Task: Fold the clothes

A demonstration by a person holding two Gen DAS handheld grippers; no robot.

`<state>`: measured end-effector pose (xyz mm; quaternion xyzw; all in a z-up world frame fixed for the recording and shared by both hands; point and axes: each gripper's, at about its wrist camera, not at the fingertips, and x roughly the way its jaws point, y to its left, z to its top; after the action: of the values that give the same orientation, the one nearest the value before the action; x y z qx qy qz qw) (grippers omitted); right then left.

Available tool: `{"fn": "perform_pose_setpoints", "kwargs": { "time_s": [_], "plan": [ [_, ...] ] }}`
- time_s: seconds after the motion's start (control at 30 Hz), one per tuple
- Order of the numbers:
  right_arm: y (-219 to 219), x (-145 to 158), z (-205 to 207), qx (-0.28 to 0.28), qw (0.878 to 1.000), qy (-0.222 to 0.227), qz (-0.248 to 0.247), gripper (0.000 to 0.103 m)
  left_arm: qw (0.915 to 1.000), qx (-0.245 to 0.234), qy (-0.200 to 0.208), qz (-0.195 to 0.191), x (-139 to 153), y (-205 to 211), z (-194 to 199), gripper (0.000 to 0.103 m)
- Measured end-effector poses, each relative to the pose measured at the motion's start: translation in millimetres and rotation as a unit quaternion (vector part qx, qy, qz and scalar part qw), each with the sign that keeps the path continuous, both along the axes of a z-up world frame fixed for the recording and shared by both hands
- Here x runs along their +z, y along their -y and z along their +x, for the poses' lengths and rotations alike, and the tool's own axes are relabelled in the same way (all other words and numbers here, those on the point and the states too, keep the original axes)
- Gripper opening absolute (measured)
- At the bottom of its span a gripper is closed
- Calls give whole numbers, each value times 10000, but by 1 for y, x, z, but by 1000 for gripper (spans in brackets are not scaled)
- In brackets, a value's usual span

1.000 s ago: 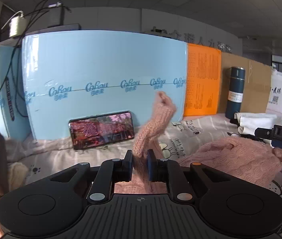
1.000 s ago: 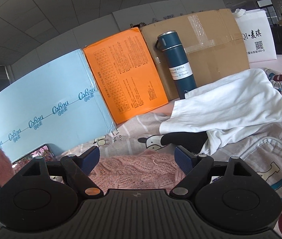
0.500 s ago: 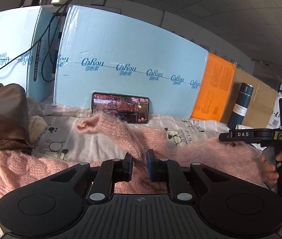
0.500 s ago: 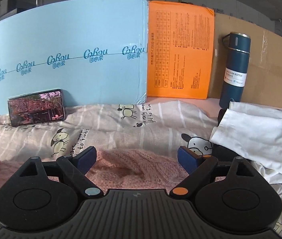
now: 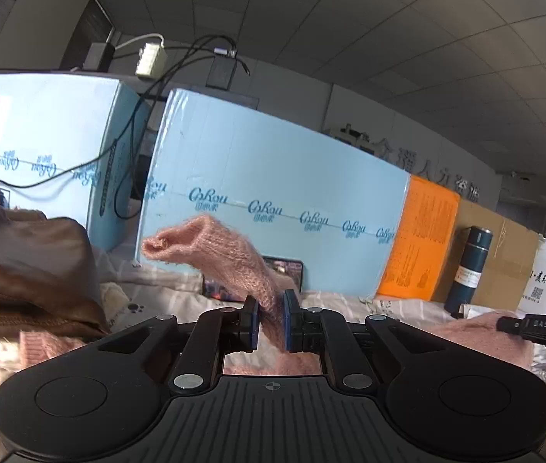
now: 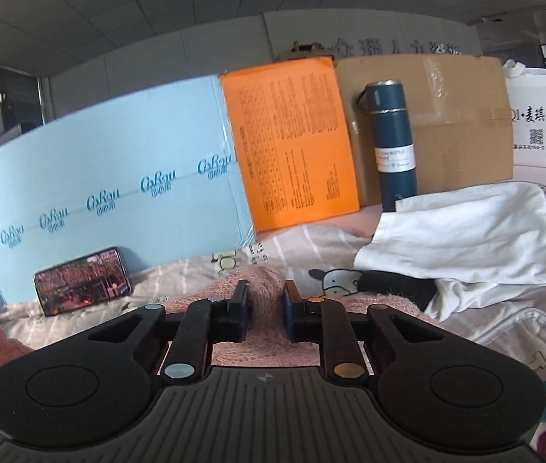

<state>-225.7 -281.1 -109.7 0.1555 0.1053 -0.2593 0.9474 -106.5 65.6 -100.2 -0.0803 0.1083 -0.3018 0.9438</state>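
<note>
Now your left gripper point(image 5: 271, 322) has its jaws pressed on the sleeve of the pink knitted sweater point(image 5: 226, 258), and the sleeve rises from the pads up and to the left, with its open cuff in the air in front of the blue foam board point(image 5: 273, 177). The lifted sleeve covers most of the phone point(image 5: 290, 270) that leans against this board. Left of the board lies a brown jacket point(image 5: 29, 270), and cables point(image 5: 130, 146) hang down beside the board's left edge.

Your right gripper point(image 6: 265, 308) pinches a raised fold of the same sweater point(image 6: 265, 293), whose body lies on the cartoon-print bedsheet point(image 6: 195, 274) in front of the board. To the right of the board stand an orange sheet point(image 6: 292, 142), then a cardboard box point(image 6: 458, 123), with a dark blue vacuum bottle point(image 6: 389, 142) upright before the box, and further a white bag point(image 6: 535, 115). A white garment point(image 6: 466, 239) lies crumpled before the bottle, on top of something black point(image 6: 396, 285), just beside the sweater's right edge.
</note>
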Motion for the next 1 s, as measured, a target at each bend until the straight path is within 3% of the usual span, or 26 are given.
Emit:
{"fn": "perform_pose_setpoints", "kwargs": {
  "time_s": [0.27,0.37,0.47,0.53,0.6,0.67,0.7,0.77,0.9,0.93,1.0],
  "plan": [
    [-34,8,-98,-354,9986,381,-64,15,9988,151,348,308,-1,-55,-40,10],
    [-42,0,-129,-439,9983,361,139,15,9980,-212,284,523,-7,-71,-50,10],
    [-47,-12,-149,-518,9983,73,261,15,9924,-679,108,1018,-16,-81,-54,12],
    [-47,-20,-155,-457,9982,-73,390,15,9864,-887,-57,1386,-24,-86,-54,19],
    [-47,-27,-160,-380,9978,-236,483,17,9816,-790,-78,1737,-27,-91,-53,24],
    [-47,-29,-162,-314,9978,-331,481,19,9793,-528,-3,1953,-27,-105,-54,41],
    [-47,-27,-163,-298,9982,-279,448,25,9787,-365,47,2018,-25,-112,-54,45],
    [-47,-23,-166,-266,9988,-175,384,36,9775,-17,157,2101,-20,-126,-54,63],
    [-48,-15,-171,-201,9995,33,254,53,9801,344,474,1899,2,-139,-53,67],
    [-48,-13,-172,-185,9995,86,222,54,9810,273,565,1834,6,-136,-53,70],
    [-48,-9,-174,-153,9996,190,157,59,9808,-304,729,1783,11,-117,-53,75]
  ]
}}
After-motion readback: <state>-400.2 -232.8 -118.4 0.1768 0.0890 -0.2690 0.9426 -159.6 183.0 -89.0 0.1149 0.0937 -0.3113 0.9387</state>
